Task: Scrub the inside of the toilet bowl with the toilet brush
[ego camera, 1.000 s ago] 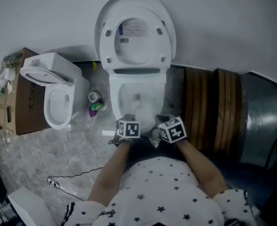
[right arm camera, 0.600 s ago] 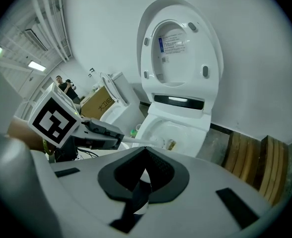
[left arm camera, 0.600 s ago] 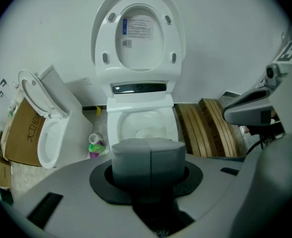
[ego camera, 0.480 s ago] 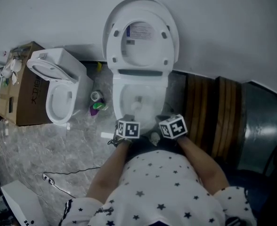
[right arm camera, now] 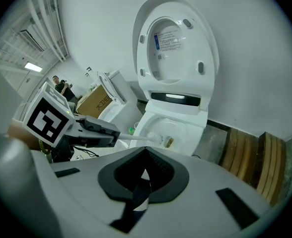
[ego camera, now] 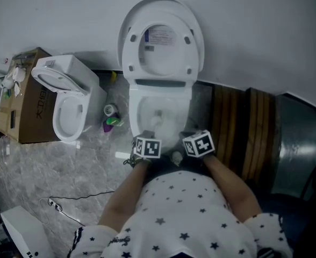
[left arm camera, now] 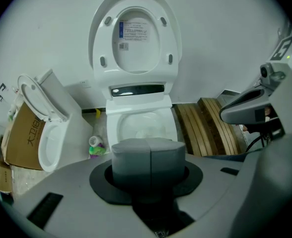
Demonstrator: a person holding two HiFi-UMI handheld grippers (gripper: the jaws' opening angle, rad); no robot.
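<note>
The white toilet [ego camera: 186, 109] stands against the wall with its lid [ego camera: 160, 36] raised. Both grippers hover at the bowl's near rim. My left gripper [ego camera: 147, 144] is shut on the white handle of the toilet brush [right arm camera: 153, 140]. In the right gripper view the handle runs from the left gripper [right arm camera: 117, 133] down into the bowl [right arm camera: 188, 125], with the brush head low inside. My right gripper [ego camera: 197, 143] sits beside it, its jaws together with nothing clearly held. The left gripper view shows grey pads [left arm camera: 131, 157] pressed together above the bowl [left arm camera: 136, 125].
A second, smaller white toilet [ego camera: 66, 106] and a cardboard box [ego camera: 18, 98] stand to the left. Green and purple bottles [ego camera: 110, 120] sit between the toilets. Wooden slats [ego camera: 244, 133] lie at the right, and a cable [ego camera: 66, 203] crosses the marble floor.
The head view shifted slightly a second ago, then held still. Both grippers stay at the bowl's near rim; the right one has nudged a little to the right.
</note>
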